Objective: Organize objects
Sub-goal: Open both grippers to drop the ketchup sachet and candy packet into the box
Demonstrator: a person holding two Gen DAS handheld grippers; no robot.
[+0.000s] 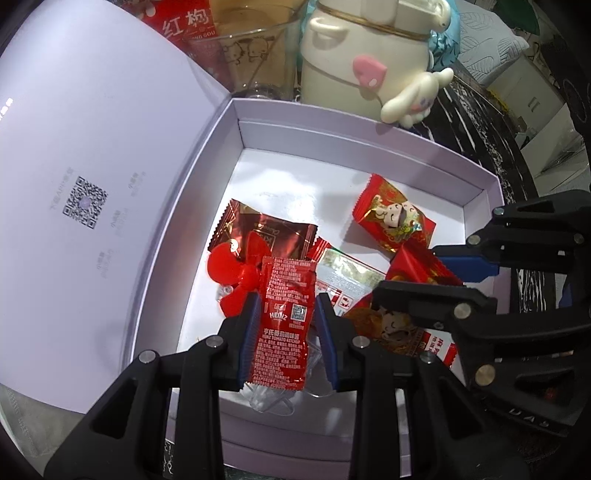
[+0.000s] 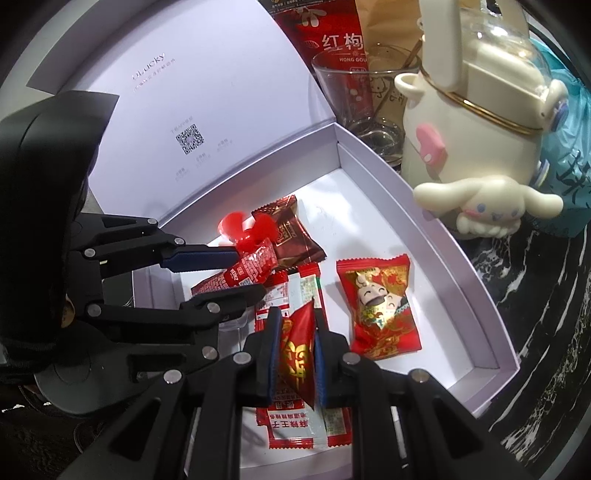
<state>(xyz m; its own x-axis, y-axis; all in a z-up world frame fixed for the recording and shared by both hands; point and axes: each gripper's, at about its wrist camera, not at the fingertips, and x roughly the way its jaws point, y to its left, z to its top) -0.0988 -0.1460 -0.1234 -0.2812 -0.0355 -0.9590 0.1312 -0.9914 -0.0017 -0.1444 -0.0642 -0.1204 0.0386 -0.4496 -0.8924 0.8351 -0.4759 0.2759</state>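
Note:
An open lilac box holds several snack packets. My left gripper is shut on a red Heinz ketchup packet, held upright over the box's near left part. To its right, my right gripper is shut on a red and gold candy packet. In the right wrist view that gripper pinches the candy packet above a white and red sachet. The left gripper comes in from the left with the ketchup packet. Both hang low inside the box.
On the box floor lie a dark red foil packet, a red plastic fan-shaped piece and a red candy with a cartoon child. The raised lid stands left. A glass, a cream character bottle and a red bag crowd the far side.

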